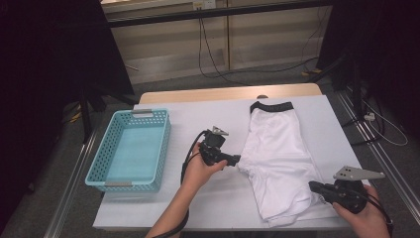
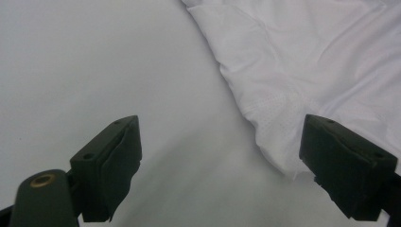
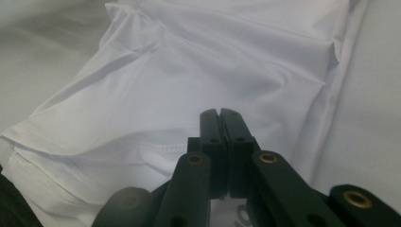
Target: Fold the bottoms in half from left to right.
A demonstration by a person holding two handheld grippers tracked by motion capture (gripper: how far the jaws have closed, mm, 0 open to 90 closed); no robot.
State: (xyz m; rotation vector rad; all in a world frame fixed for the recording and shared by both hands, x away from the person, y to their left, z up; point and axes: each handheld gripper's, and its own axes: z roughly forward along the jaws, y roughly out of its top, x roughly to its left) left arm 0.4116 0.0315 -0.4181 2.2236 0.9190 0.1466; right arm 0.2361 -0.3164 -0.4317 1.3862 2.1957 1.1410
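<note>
Shorts [image 1: 280, 158] half-folded; left tool [image 1: 236, 159] released at nine o'clock, right tool [image 1: 315, 187] clenched (pinching nothing visible); basket [image 1: 130, 148] unfilled.

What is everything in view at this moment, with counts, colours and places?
shorts: one pair, white with a black waistband, lying flat on the right half of the table, waistband at the far end
basket: one, light blue, perforated, on the table's left side, nothing inside
table cover: one, white, spread over the wooden table
cables: several, dark, on the floor beyond the table
left gripper: one, black, jaws open, at the left edge of the shorts; in the left gripper view one jaw sits over the fabric edge, the other over the bare cover
right gripper: one, black, jaws shut, at the near right leg hem; whether it pinches fabric I cannot tell
hands: two, one holding each gripper
</note>
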